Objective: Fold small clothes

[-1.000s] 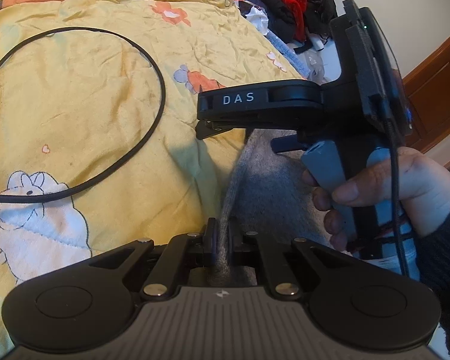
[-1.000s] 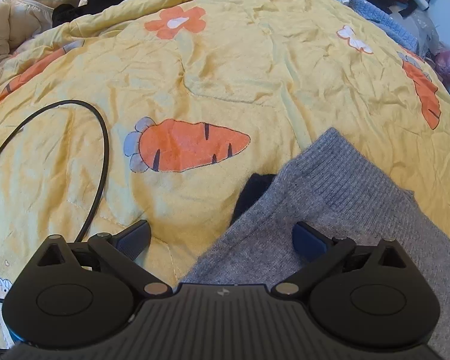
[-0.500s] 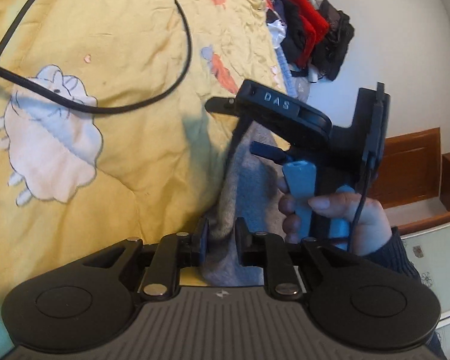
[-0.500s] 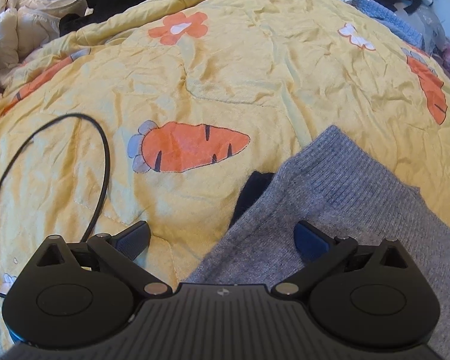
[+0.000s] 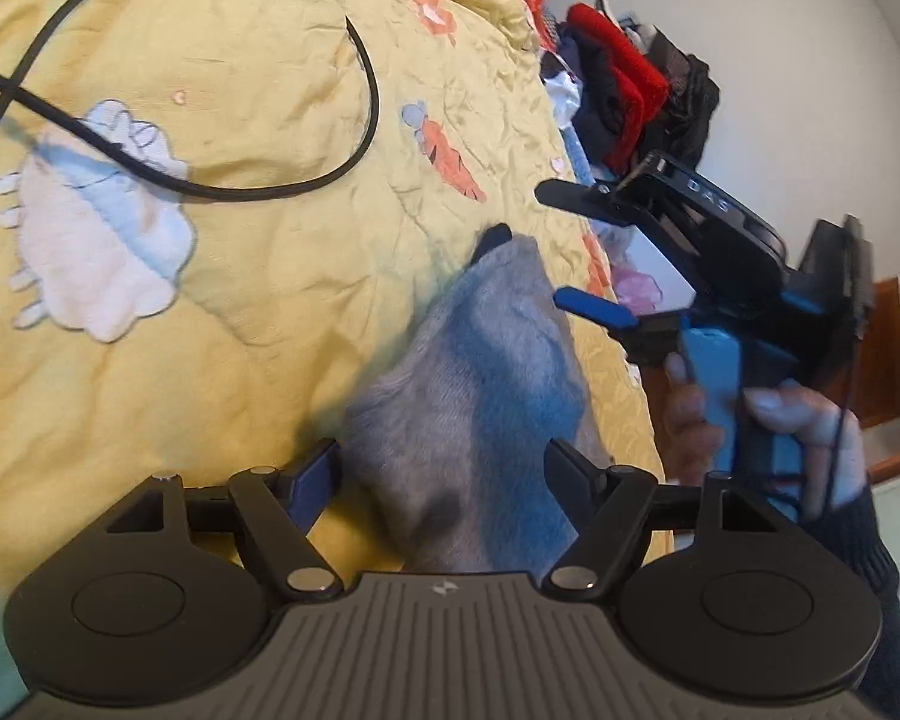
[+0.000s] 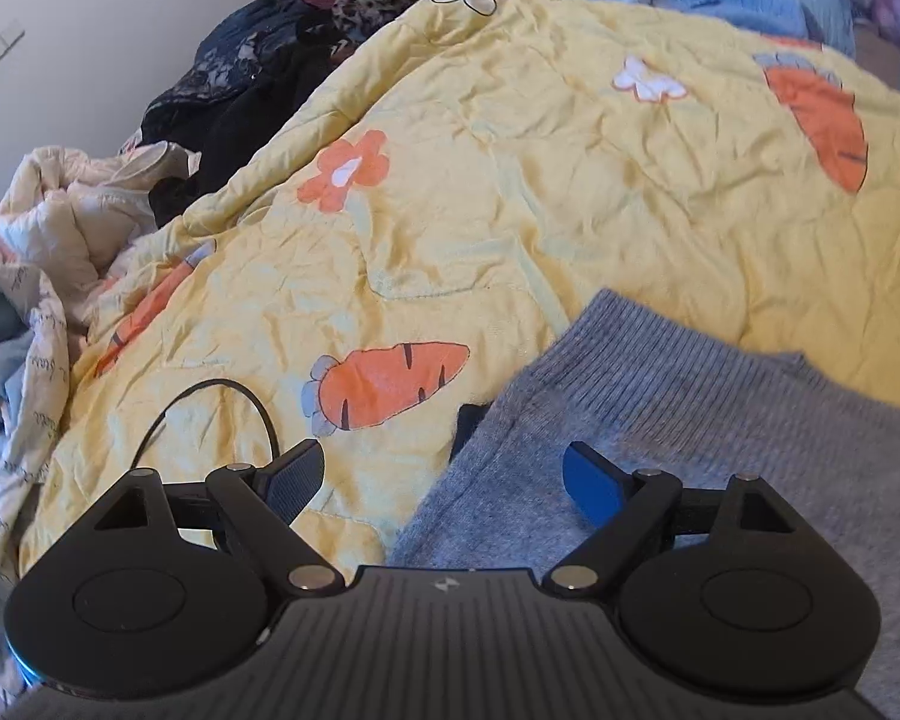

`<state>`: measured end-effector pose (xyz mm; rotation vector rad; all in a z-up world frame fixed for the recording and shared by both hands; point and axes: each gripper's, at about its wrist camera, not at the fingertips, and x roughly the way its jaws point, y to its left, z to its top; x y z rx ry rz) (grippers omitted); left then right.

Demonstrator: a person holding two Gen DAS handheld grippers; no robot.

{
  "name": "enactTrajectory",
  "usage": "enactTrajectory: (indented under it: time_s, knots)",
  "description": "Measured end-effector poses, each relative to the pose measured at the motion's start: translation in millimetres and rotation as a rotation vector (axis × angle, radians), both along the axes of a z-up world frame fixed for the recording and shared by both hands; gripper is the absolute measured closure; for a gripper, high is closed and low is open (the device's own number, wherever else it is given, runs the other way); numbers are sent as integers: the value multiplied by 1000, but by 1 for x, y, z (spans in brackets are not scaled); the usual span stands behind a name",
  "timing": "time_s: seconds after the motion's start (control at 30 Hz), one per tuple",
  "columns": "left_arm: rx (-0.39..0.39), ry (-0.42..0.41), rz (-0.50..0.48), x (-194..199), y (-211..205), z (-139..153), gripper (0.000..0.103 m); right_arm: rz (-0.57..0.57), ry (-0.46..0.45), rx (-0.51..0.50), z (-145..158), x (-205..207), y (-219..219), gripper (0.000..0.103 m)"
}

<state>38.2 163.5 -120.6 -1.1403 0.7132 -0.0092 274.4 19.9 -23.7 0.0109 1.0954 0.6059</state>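
A grey knitted garment [image 5: 474, 372] lies on the yellow quilt [image 5: 210, 300], bunched up between the fingers of my left gripper [image 5: 444, 468]. Those jaws are opening and the pads stand clear of the cloth. A dark piece [image 5: 495, 235] peeks out from the garment's far end. My right gripper [image 5: 552, 246], held by a hand [image 5: 768, 414], hovers above the garment's far right side. In the right wrist view, my right gripper [image 6: 444, 468] hangs over the ribbed edge of the grey garment [image 6: 690, 420]. Its jaws are closing, wide apart, with no cloth pinched.
A black cable [image 5: 270, 180] loops across the quilt's left part; the same cable [image 6: 210, 396] shows near my right gripper's left finger. Piled clothes [image 5: 624, 90] crowd the far end, and dark clothes [image 6: 252, 78] and a cream jacket [image 6: 60, 210] lie at the left. Wooden furniture [image 5: 882, 324] stands to the right.
My left gripper has let go of the grey garment, spread its jaws and rolled. My right gripper has risen off the garment and its jaws have narrowed slightly.
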Motion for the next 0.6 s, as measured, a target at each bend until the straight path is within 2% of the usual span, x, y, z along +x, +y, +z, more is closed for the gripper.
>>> enactTrajectory:
  time_s: [0.03,0.07,0.13,0.17,0.2,0.3,0.37,0.4,0.5,0.6]
  knots:
    - [8,2,-3,5,-3,0,45,8,-3,-22,1,0,2,17]
    - [36,23,-16,11,-5,0,92,14,-9,-53,1,1,4,17]
    - [118,85,-45,24,-12,-3,93,24,-22,-116,-1,2,6,17]
    - [158,74,-46,24,-14,-1,93,29,-23,-148,-4,3,7,17]
    - [232,61,-52,22,-18,6,93,35,-14,-174,-7,3,8,17]
    - [545,-65,-135,12,-51,37,94,75,26,-225,-17,4,13,17]
    - [723,-174,-201,1,-80,53,94,101,45,-244,-19,5,21,17]
    - [786,-212,-226,-4,-93,57,94,115,53,-257,-20,6,26,17]
    - [873,-267,-289,-9,-117,61,94,165,55,-331,-26,7,39,24]
    - [913,-274,-317,-12,-128,60,94,189,35,-402,-35,8,42,41]
